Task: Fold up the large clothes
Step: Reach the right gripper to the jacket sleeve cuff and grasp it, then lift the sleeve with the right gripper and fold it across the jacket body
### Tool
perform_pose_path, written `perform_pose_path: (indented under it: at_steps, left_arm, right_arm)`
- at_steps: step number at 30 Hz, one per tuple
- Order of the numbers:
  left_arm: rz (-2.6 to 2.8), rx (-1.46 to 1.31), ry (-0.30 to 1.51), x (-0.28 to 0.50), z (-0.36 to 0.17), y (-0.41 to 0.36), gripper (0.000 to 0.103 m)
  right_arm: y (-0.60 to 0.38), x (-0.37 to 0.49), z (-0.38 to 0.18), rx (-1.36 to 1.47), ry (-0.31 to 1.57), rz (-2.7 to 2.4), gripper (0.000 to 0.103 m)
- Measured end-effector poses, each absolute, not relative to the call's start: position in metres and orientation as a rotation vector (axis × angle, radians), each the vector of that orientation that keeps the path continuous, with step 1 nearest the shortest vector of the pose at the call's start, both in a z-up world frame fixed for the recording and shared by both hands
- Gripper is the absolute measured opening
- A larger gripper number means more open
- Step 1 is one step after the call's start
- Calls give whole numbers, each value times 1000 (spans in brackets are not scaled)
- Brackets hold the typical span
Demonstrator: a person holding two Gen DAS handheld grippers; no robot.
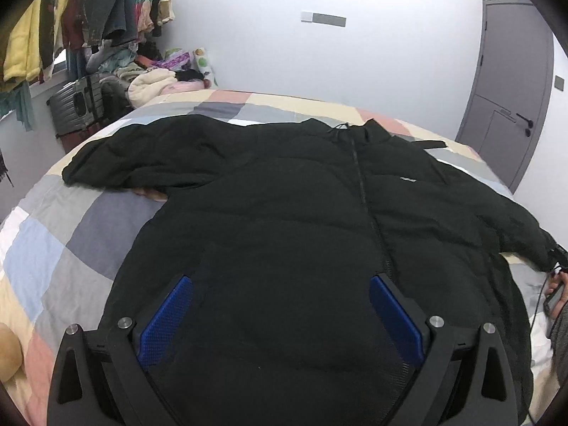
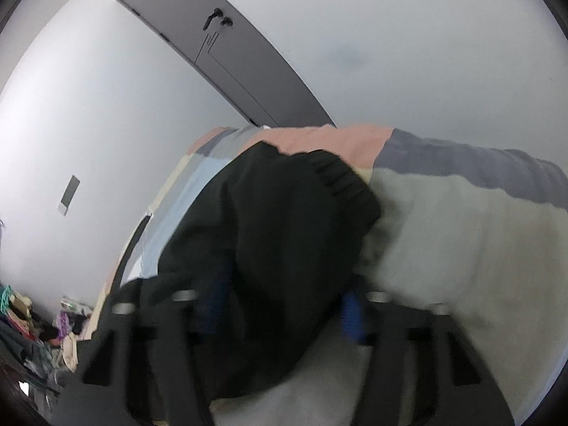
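Observation:
A black puffer jacket (image 1: 291,206) lies spread front-up on the patchwork quilt (image 1: 60,245), zip closed and both sleeves stretched out. My left gripper (image 1: 282,280) hangs just over its lower hem, open wide, with the blue pads (image 1: 167,319) on either side of the fabric. In the blurred right wrist view, the jacket's right sleeve (image 2: 284,220) with its ribbed cuff (image 2: 337,174) fills the gap between the blue pads (image 2: 351,314) of my right gripper (image 2: 284,305), and the pads look pressed into it. At the right edge of the left wrist view, a hand (image 1: 555,285) is at that sleeve's end.
Hanging clothes (image 1: 71,17), a grey suitcase (image 1: 76,103) and a heap of clothes (image 1: 152,74) crowd the far left past the bed. A grey door (image 1: 511,81) stands at the right. A tan round object (image 1: 9,351) lies on the quilt at the near left.

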State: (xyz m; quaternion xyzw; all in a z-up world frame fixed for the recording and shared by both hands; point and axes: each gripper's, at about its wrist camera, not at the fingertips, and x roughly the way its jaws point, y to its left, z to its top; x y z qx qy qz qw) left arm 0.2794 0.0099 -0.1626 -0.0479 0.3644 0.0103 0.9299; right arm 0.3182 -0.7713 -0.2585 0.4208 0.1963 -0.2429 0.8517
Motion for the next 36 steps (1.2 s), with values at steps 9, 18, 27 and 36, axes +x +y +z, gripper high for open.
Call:
perform_pose_path:
  at_steps: [9, 18, 27, 36]
  left_arm:
    - [19, -91, 765, 275, -167, 18, 101]
    - [20, -36, 720, 258, -151, 26, 101]
    - [-22, -44, 719, 248, -151, 45, 101]
    - [-59, -70, 661, 232, -138, 59, 101]
  right_arm:
    - [-770, 324, -219, 810, 463, -516, 7]
    - [-760, 312, -115, 735, 393, -480, 6]
    - [-688, 315, 9, 529, 326, -406, 5]
    - [-558, 343, 100, 321, 261, -277, 6]
